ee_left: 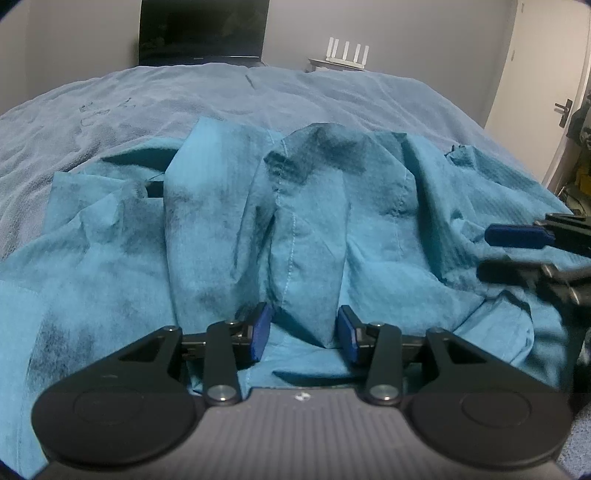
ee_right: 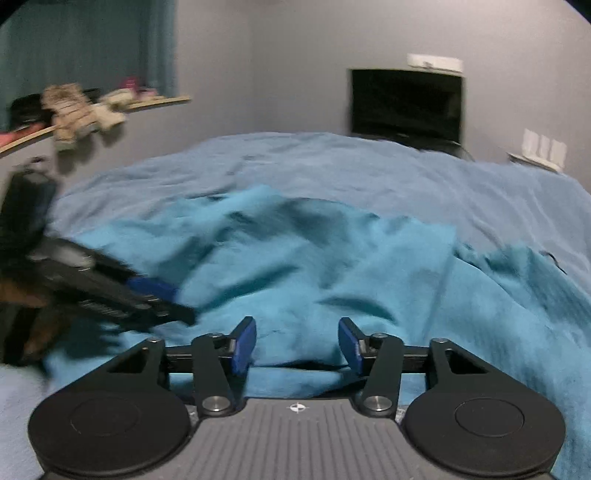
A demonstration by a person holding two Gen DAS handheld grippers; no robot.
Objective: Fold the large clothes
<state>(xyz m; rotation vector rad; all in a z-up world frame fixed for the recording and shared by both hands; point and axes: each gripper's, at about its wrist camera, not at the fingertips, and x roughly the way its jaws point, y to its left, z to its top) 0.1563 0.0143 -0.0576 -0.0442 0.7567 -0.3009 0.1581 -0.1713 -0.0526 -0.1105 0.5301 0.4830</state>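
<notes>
A large teal garment [ee_left: 295, 229] lies crumpled on the bed, with raised folds and a stitched seam down its middle. My left gripper [ee_left: 306, 332] is open, its blue pads on either side of a hanging fold of the cloth, not clamped. My right gripper [ee_right: 297, 345] is open just above the near edge of the same garment [ee_right: 314, 266]. The right gripper also shows at the right edge of the left wrist view [ee_left: 517, 254], blurred and open. The left gripper shows blurred at the left of the right wrist view [ee_right: 155, 299].
A pale blue bedspread [ee_left: 147, 107] covers the bed under the garment. A dark screen [ee_left: 203, 29] and a white router [ee_left: 347, 51] stand beyond the far edge. A white door [ee_left: 543, 92] is at right. A shelf with soft toys [ee_right: 81, 107] hangs on the left wall.
</notes>
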